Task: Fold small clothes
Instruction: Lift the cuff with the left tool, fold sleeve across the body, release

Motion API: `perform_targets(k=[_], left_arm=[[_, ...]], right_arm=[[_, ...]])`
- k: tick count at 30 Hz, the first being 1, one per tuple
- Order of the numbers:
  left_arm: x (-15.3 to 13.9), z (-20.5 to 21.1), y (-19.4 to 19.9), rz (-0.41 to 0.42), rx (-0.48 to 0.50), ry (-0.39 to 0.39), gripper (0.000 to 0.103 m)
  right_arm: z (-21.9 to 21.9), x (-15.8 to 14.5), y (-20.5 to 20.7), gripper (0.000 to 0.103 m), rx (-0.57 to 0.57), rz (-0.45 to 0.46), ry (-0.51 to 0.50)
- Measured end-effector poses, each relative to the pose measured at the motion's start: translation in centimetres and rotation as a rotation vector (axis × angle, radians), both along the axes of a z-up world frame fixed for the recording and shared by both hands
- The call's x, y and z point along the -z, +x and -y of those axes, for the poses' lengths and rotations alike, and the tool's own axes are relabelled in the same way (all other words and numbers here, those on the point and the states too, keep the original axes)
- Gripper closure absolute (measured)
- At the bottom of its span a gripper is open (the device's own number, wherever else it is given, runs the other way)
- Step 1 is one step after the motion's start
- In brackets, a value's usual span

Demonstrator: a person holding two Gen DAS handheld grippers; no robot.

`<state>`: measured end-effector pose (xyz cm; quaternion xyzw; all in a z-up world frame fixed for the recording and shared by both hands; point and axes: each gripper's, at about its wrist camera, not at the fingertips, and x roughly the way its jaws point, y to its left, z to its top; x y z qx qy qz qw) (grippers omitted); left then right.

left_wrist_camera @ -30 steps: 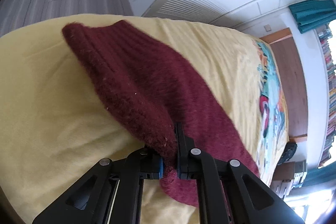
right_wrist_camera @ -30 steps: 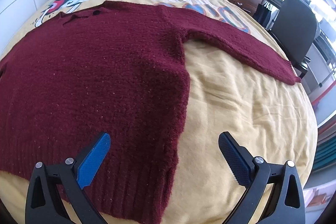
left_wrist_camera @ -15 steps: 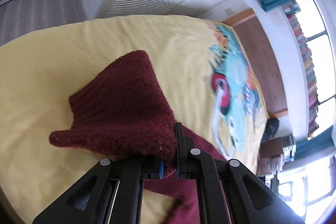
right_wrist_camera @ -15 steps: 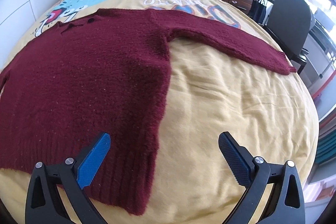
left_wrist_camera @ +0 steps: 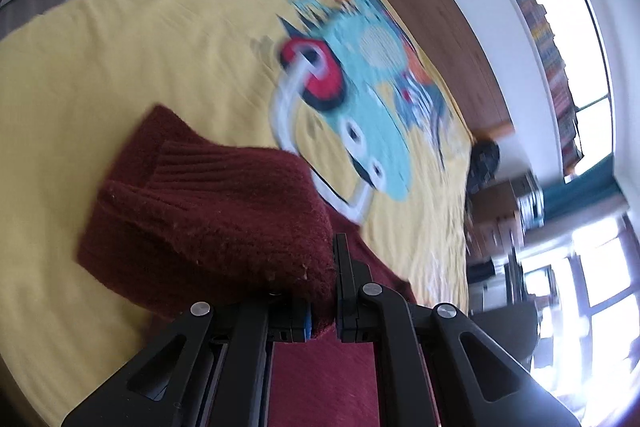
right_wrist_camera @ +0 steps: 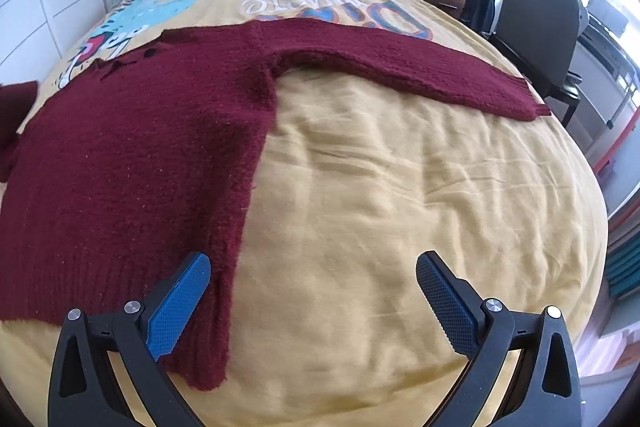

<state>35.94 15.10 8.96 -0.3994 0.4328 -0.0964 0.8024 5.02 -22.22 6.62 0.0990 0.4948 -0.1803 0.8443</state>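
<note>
The fold had barely begun: the left gripper (left_wrist_camera: 334, 291) pinched one sleeve cuff (left_wrist_camera: 208, 223) above the sweater (right_wrist_camera: 132, 163) on the bed (right_wrist_camera: 400, 187), while the right gripper (right_wrist_camera: 312, 291) hung spread, empty.

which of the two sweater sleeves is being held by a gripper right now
The sleeve bunched in the shut left gripper, lifted over the yellow bedspread. The other sleeve lies flat, stretched toward the chair; the open right gripper holds nothing.

My right gripper (right_wrist_camera: 312, 295), black angular arms, silver screws, blue textured pads (right_wrist_camera: 180, 307), my left gripper (left_wrist_camera: 322, 315) matching black
</note>
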Motion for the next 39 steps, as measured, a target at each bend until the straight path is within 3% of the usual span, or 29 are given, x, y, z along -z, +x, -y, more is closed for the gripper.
perform_targets(k=[10, 17, 23, 30, 33, 35, 39], left_arm=[[1.7, 15.0, -0.8, -0.027, 0.264, -0.004, 0.097], [5.8, 21.3, -3.2, -0.106, 0.412, 0.147, 0.097], [9.2, 22.0, -5.7, -0.165, 0.469, 0.197, 0.097], [9.4, 23.1, -6.7, -0.156, 0.501, 0.277, 0.093], [9.4, 22.2, -6.8, -0.151, 0.475, 0.2, 0.076], [9.4, 20.9, -6.9, -0.154, 0.439, 0.142, 0.075], [9.1, 18.1, -6.7, -0.168, 0.361, 0.106, 0.066]], right_arm=[[1.7, 0.1, -1.1, 0.0, 0.018, 0.015, 0.027], [1.8, 0.4, -1.2, 0.0, 0.016, 0.017, 0.042], [1.7, 0.8, -1.1, 0.0, 0.008, 0.014, 0.052], [1.8, 1.1, -1.0, 0.0, 0.006, 0.011, 0.058], [2.0, 1.2, -1.0, 0.0, 0.013, 0.015, 0.067], [2.2, 1.3, -1.1, 0.0, 0.018, 0.016, 0.074], [2.3, 1.3, -1.2, 0.0, 0.017, 0.021, 0.083]])
